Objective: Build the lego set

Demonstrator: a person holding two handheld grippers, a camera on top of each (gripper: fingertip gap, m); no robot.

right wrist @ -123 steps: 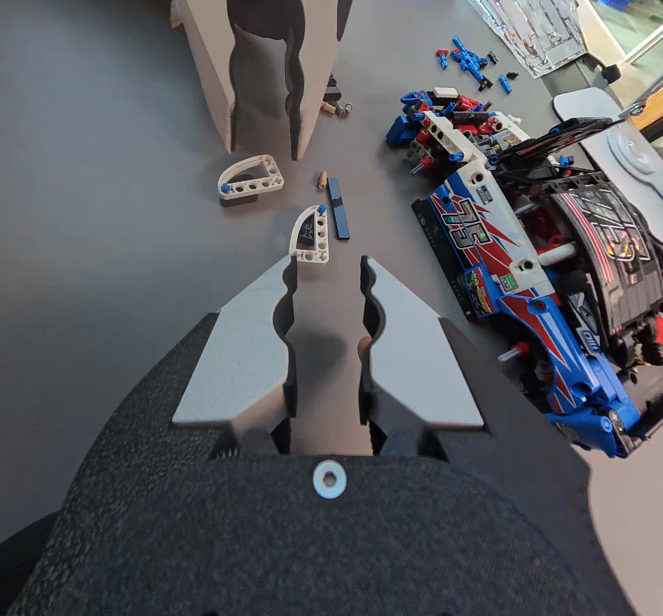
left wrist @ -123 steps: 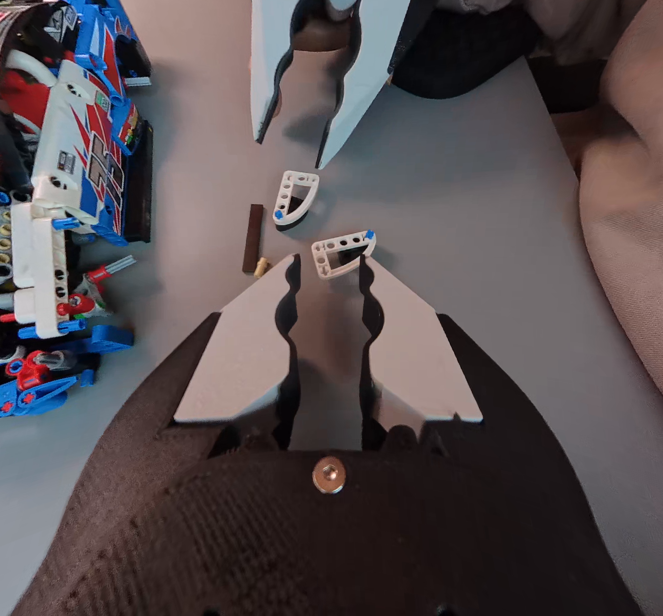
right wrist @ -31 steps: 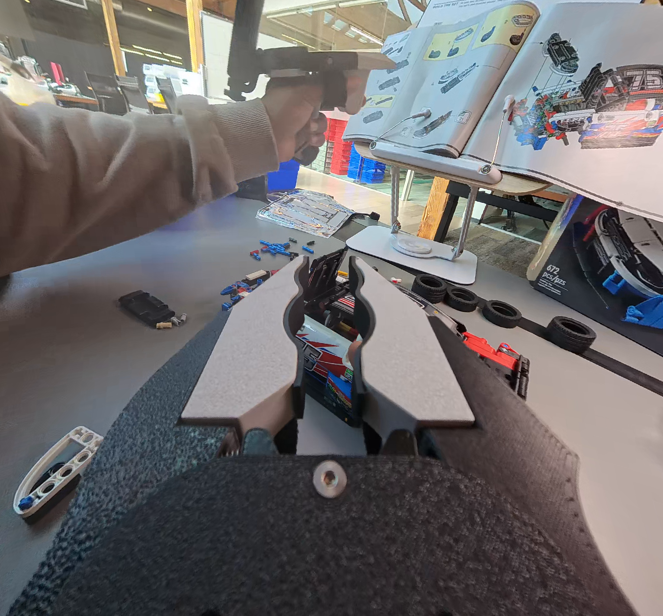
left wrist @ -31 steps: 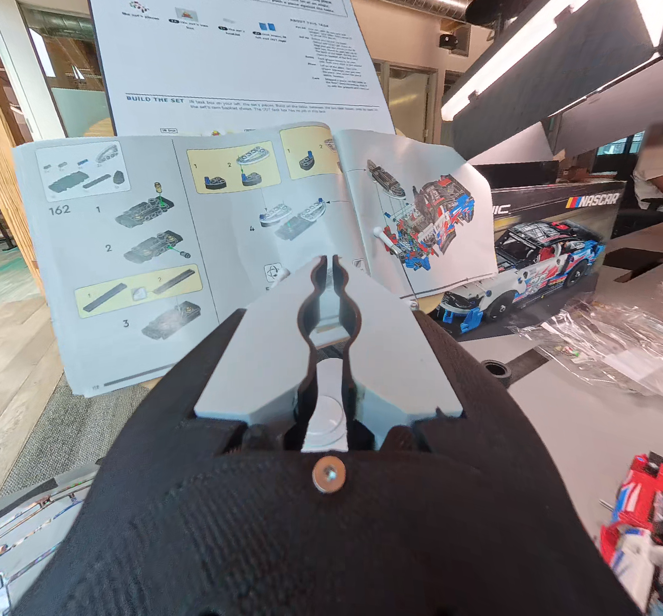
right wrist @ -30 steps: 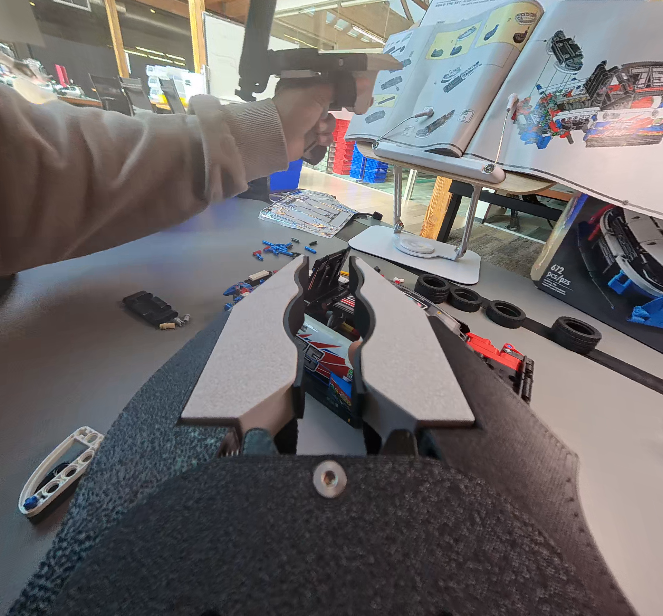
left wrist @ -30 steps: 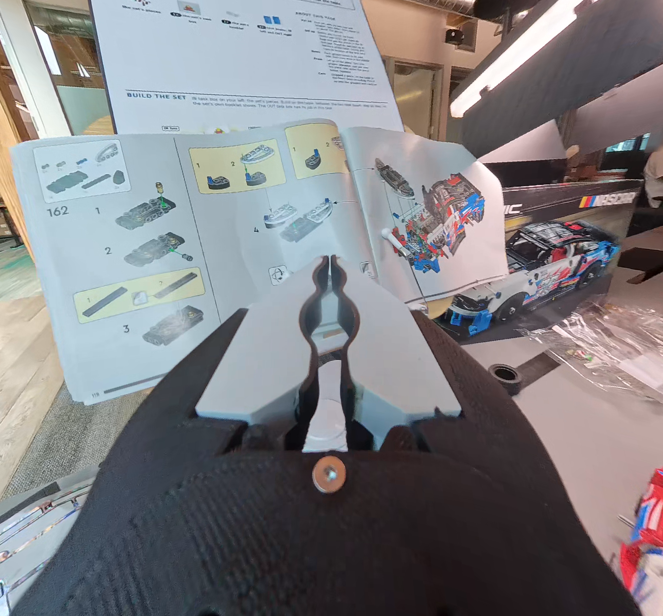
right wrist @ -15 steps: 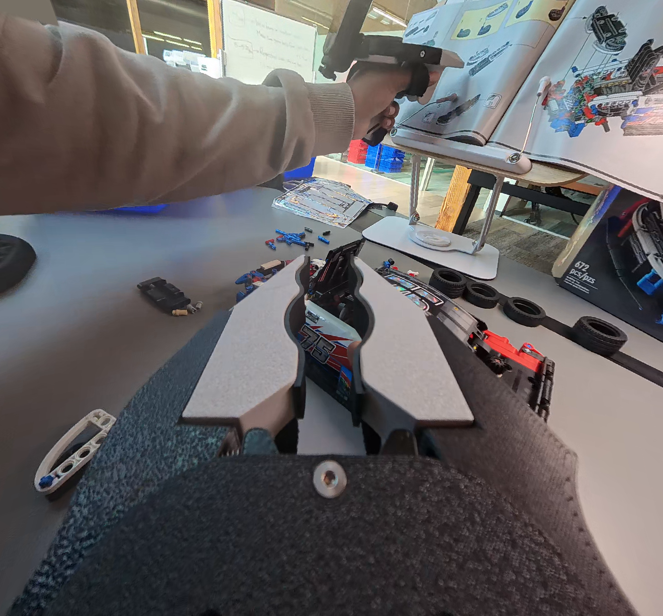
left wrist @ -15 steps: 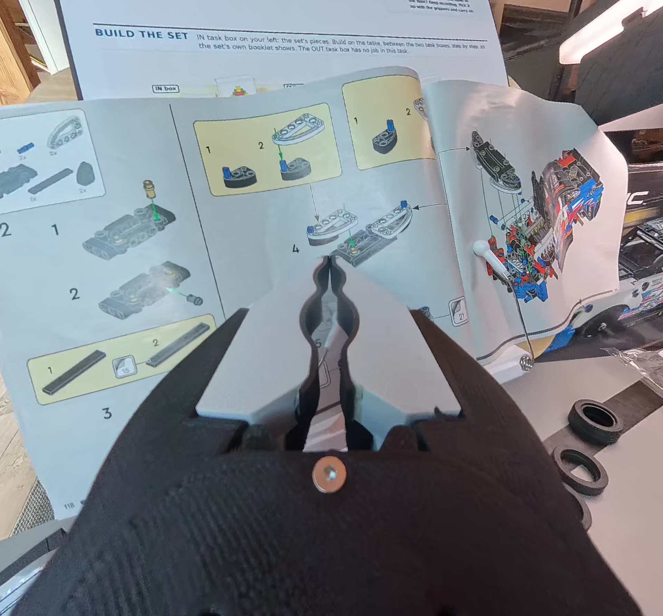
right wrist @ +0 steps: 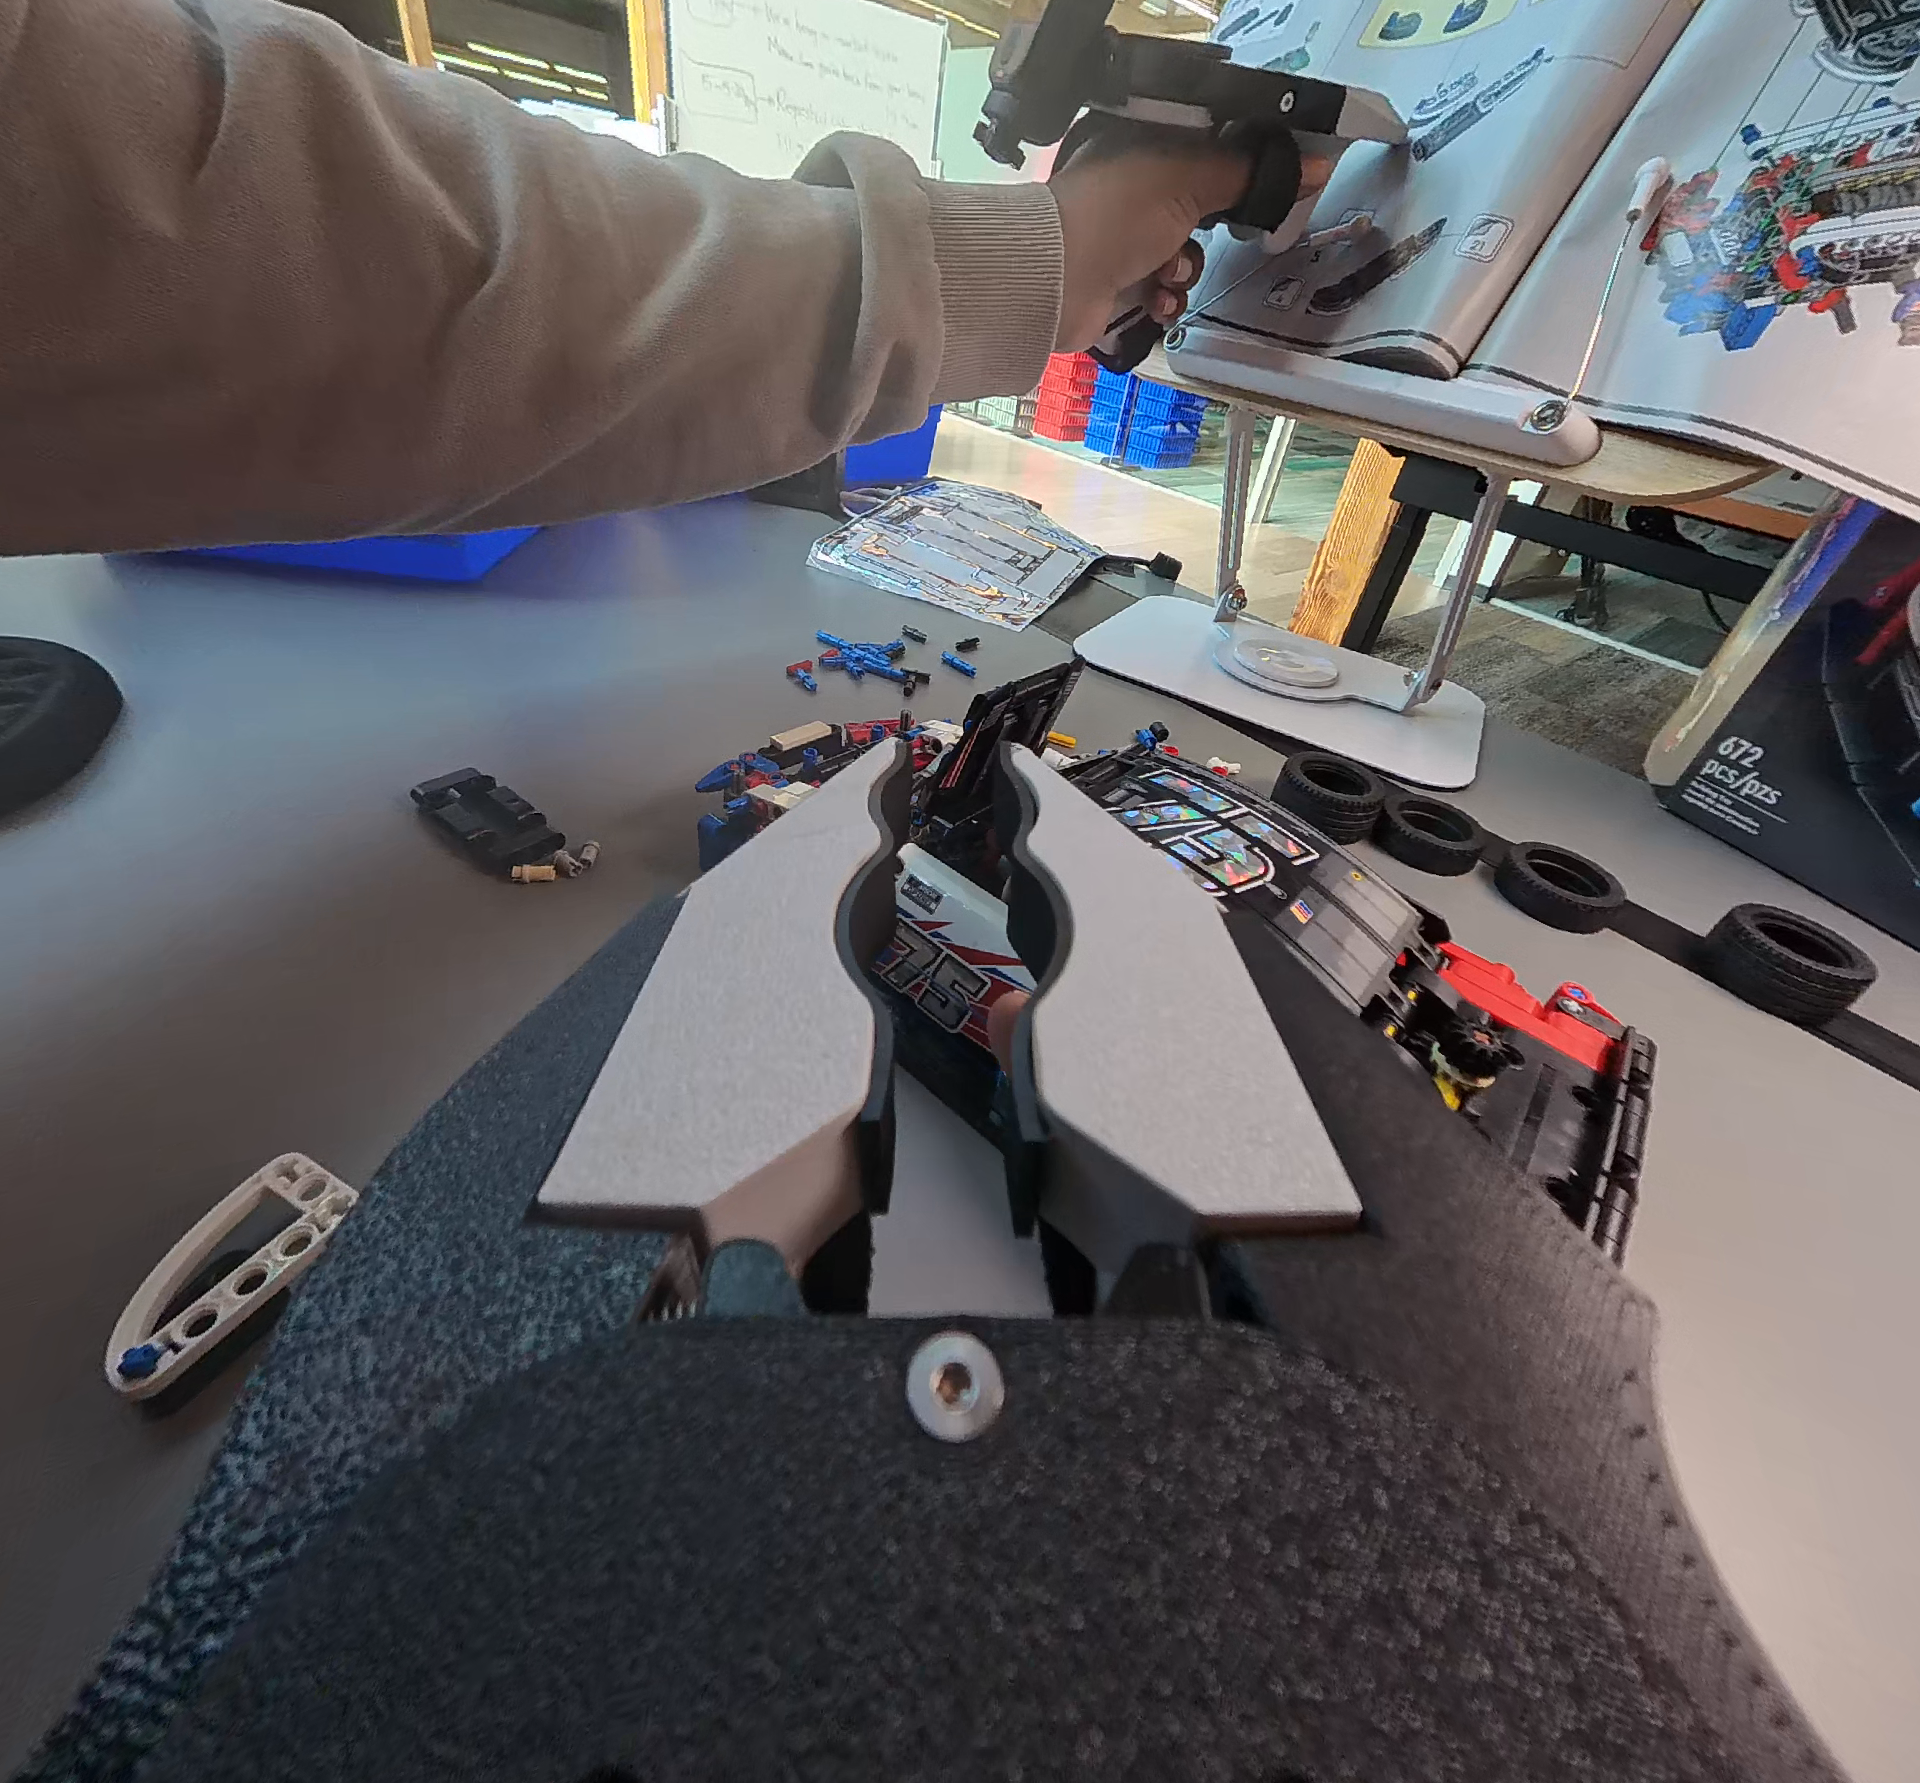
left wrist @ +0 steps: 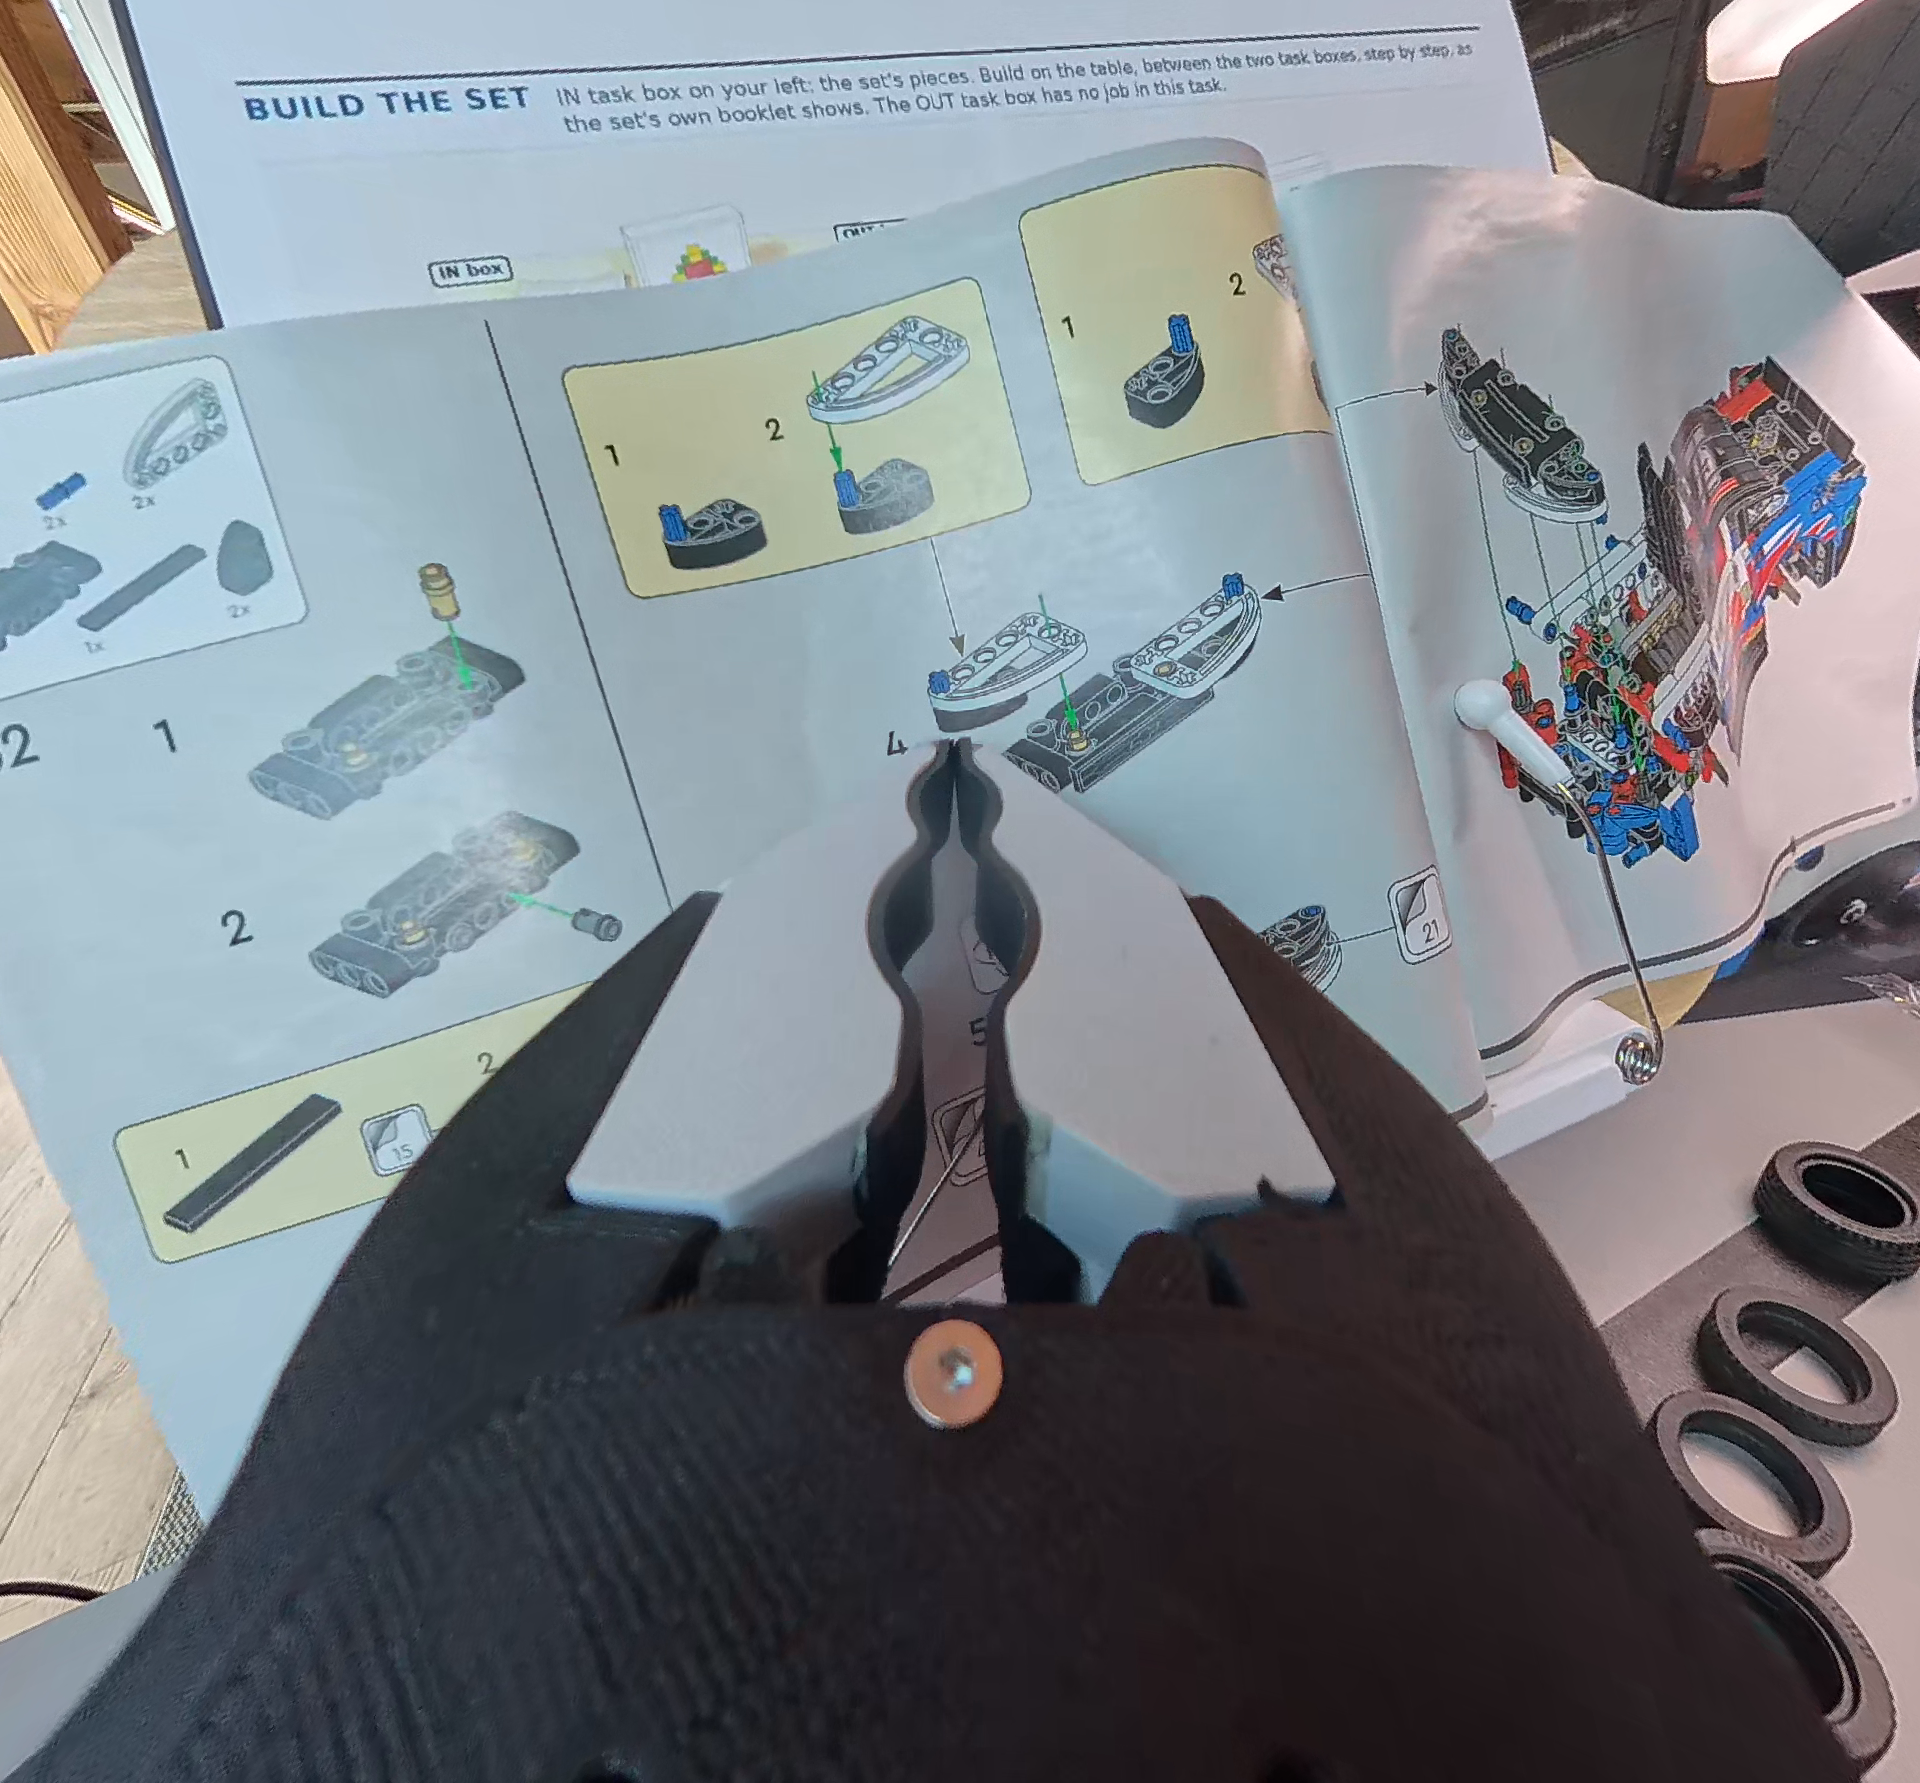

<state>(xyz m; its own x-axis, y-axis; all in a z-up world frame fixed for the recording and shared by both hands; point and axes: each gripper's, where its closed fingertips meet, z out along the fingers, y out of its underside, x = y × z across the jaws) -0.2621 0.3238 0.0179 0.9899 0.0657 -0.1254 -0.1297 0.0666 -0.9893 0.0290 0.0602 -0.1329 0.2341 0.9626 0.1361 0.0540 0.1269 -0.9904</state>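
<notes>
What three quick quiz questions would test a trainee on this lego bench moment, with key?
1. True or false: the left gripper is shut, tips at the open booklet.
2. What lies beyond the right gripper? A) car model B) blue bin C) whiteboard
3. How many loose tires line up beside the car model in the right wrist view?

Key: 1 true; 2 A; 3 four.

Your left gripper (left wrist: 956, 746) has pale grey fingers in a ribbed black shell; your right gripper (right wrist: 951, 767) matches, its shell speckled. The booklet (left wrist: 727, 653) is light grey with yellow panels — the car (right wrist: 1226, 860) white, red, blue and black, tyres (right wrist: 1558, 886) black, your sleeve (right wrist: 468, 279) beige, the curved piece (right wrist: 229, 1266) white
</notes>
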